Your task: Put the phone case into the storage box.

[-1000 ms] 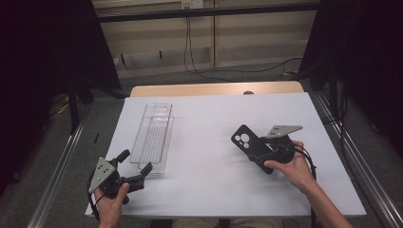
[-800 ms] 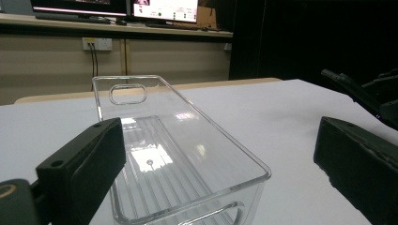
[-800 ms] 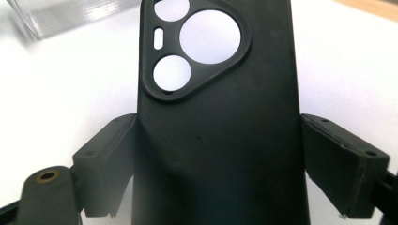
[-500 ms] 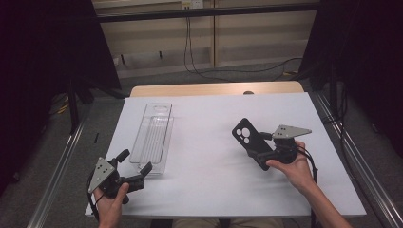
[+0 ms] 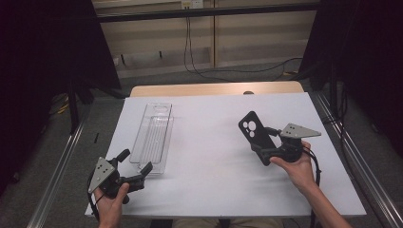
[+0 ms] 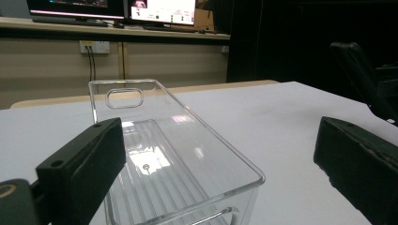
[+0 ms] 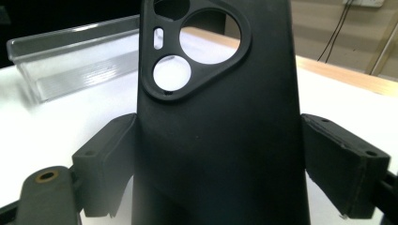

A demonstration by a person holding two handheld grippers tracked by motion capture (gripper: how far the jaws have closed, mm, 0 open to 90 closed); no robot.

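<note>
While the left gripper (image 5: pixel 135 170) gapes, the right gripper (image 5: pixel 262 153) clamps a phone case (image 5: pixel 254 132).

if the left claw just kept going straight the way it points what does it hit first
Most likely the clear plastic tray: the left claw is open and aimed at the tray's near end, which sits between its jaws in the left gripper view. How much gap remains is hard to judge.

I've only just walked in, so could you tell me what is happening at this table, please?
A person works with two handheld tongs at a white table. The right tongs are shut on a black phone case, held up above the table. The left tongs are open at the near end of a clear plastic tray, which lies empty on the table. Nothing has gone into the tray yet.
</note>
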